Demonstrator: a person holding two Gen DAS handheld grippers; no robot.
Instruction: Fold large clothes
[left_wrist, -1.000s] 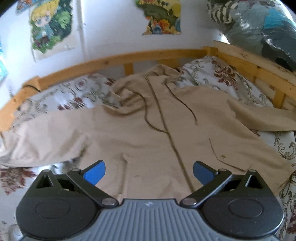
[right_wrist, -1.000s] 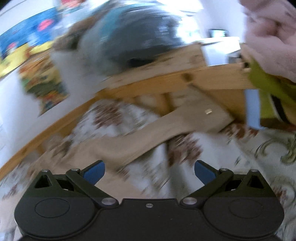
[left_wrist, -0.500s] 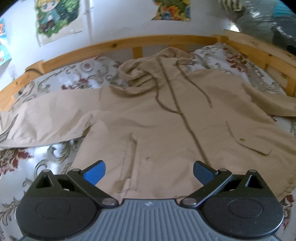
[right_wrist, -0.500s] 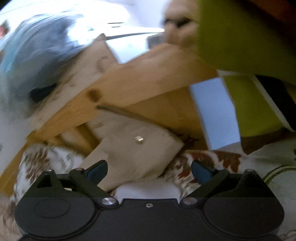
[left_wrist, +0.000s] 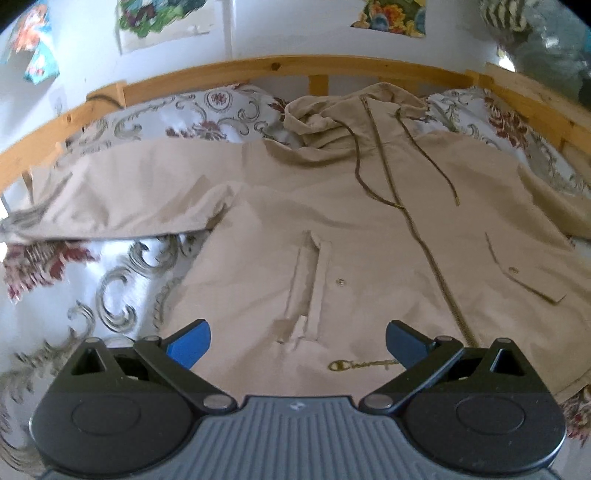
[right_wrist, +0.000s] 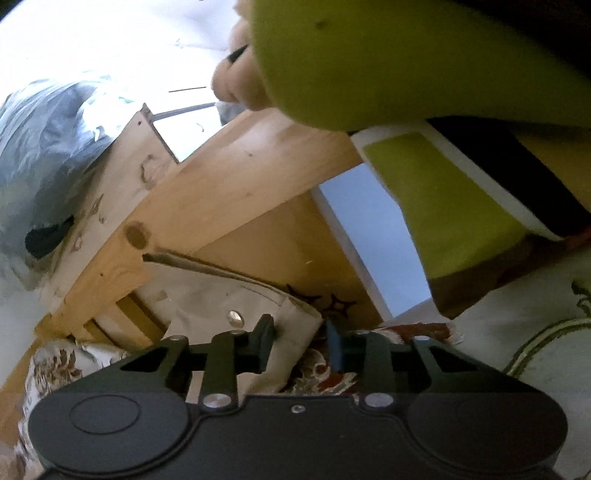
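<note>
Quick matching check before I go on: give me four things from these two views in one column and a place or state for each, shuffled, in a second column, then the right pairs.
Things:
1. left gripper
2. right gripper
3. beige jacket
4. wooden bed rail

Places or states:
A. spread flat on the floral bedspread, zipper shut
B. jaws narrowed around the sleeve cuff
C. jaws wide apart above the hem, holding nothing
D. runs along the wall behind the hood

Pairs: 1-C, 2-B, 3-A, 4-D
</note>
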